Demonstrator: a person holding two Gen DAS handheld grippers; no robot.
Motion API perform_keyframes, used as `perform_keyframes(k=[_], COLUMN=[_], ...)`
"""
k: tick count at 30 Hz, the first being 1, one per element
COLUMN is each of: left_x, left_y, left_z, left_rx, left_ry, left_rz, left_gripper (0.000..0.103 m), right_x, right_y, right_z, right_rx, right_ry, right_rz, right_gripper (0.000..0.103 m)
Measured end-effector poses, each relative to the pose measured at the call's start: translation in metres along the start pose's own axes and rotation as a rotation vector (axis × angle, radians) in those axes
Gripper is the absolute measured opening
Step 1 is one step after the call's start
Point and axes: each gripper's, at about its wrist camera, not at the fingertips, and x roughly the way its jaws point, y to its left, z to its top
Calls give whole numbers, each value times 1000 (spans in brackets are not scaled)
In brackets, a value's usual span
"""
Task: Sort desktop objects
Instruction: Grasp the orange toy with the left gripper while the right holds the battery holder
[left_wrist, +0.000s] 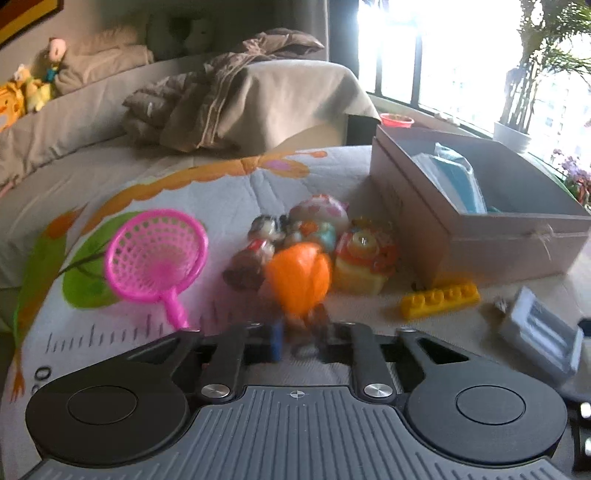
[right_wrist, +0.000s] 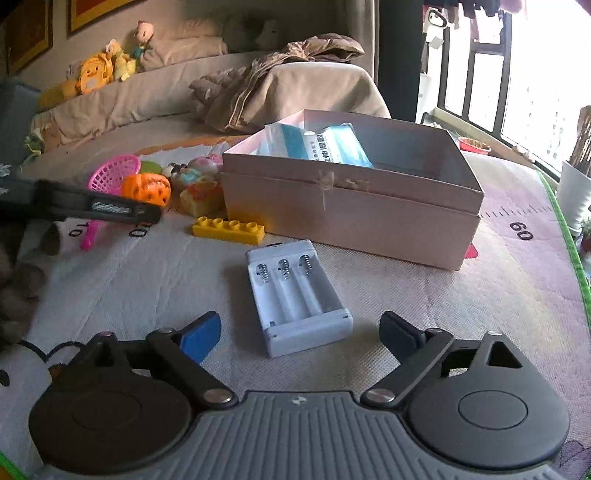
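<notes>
Right tongs (right_wrist: 299, 338) stood wide around one white battery case (right_wrist: 295, 295).
Left tongs (left_wrist: 295, 341), closed narrow, faced one orange toy (left_wrist: 299, 278); one yellow brick (right_wrist: 229, 229) at eleven o'clock, one box (right_wrist: 351, 214) at twelve.

Battery holder (right_wrist: 298, 297) before box (right_wrist: 351, 218) (apart)

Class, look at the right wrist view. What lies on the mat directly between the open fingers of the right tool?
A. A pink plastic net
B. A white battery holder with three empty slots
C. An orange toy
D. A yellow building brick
B: the white battery holder lies between the spread fingers of the right tool, its three slots empty and springs showing; the brick, net and orange toy lie farther off to the left.
</notes>
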Motion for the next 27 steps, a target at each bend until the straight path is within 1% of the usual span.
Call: perform_keyframes(k=[5,6,9,11,13,15,18,19,21,23,24,25,26,27], left_x=[-32,-39,-59,-69,-75,-77,-76,-76,-76,-74,-74,-74,-75,-75], left_y=[10,12,17,18,19,23,33,37,47,51,53,54,53,52], left_z=[-29,-34,-45,-53,-59,-64,-64,-64,-64,-65,-65,-64,-64,-64], left_rx=[20,22,29,52,66,61,25,8,-29,-46,-48,-45,-41,-39], left_ry=[8,16,33,29,24,17,3,0,-2,4,7,7,7,8], left_rz=[-43,-62,-131,-155,-136,-85,-16,-3,10,16,18,18,15,12], left_gripper=[14,14,14,18,24,41,49,51,61,67,70,71,74,77], right_x=[2,3,4,3,3,2,2,3,5,5,5,6,5,4], right_y=[0,1,1,2,5,10,16,17,18,18,18,18,17,18], right_z=[0,1,1,2,2,1,1,2,5,8,10,13,16,19], right_rx=[3,1,2,8,16,18,44,53,61,41,18,-5,-15,-23], right_ry=[15,19,28,32,37,37,43,48,65,84,95,101,87,55], right_rz=[-13,-17,-22,-26,-27,-25,-47,-55,-64,-57,-36,-3,12,6], right_gripper=[101,103,103,103,103,103,103,103,103,103,103,103,103,103])
